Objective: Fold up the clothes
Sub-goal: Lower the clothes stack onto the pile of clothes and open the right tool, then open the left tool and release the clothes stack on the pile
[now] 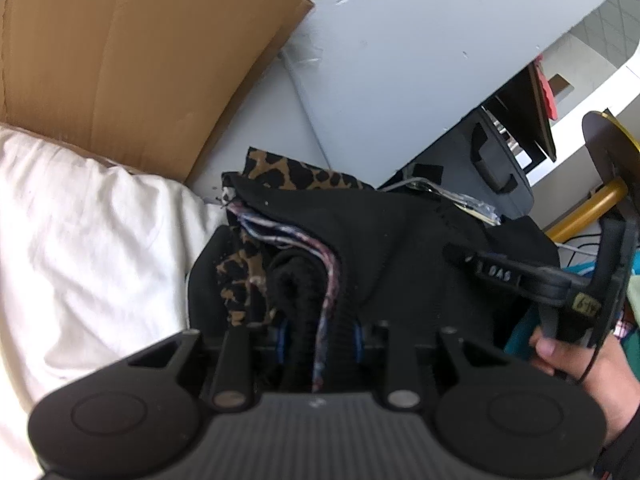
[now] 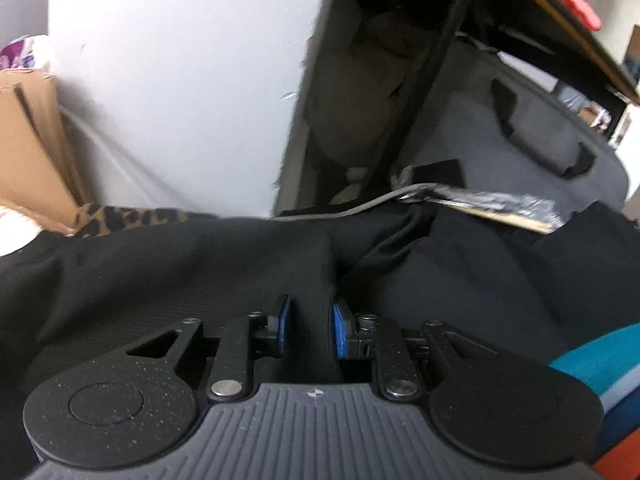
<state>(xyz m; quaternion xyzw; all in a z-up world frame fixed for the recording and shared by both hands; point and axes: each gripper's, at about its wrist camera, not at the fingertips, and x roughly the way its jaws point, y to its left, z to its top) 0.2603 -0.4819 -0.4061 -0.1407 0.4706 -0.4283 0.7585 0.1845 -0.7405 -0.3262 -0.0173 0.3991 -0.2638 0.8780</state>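
Gripping a thick bunch of black garment (image 1: 400,240) in left tool (image 1: 318,340); right tool (image 2: 310,330) narrow, ridge of same cloth between pads, contact unclear. Could slip loose there and undo the fold. Beyond garment: leopard cloth (image 1: 288,172), then cardboard (image 1: 140,60).

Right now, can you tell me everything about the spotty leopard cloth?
The leopard cloth is tan with black spots and looks soft and thin. It is crumpled, not flat. One end peeks out behind the black garment, near the cardboard. Another bunched bit hangs in front of the left gripper, squeezed beside a striped fabric edge and black cloth. In the right wrist view only a strip of it shows above the black garment.
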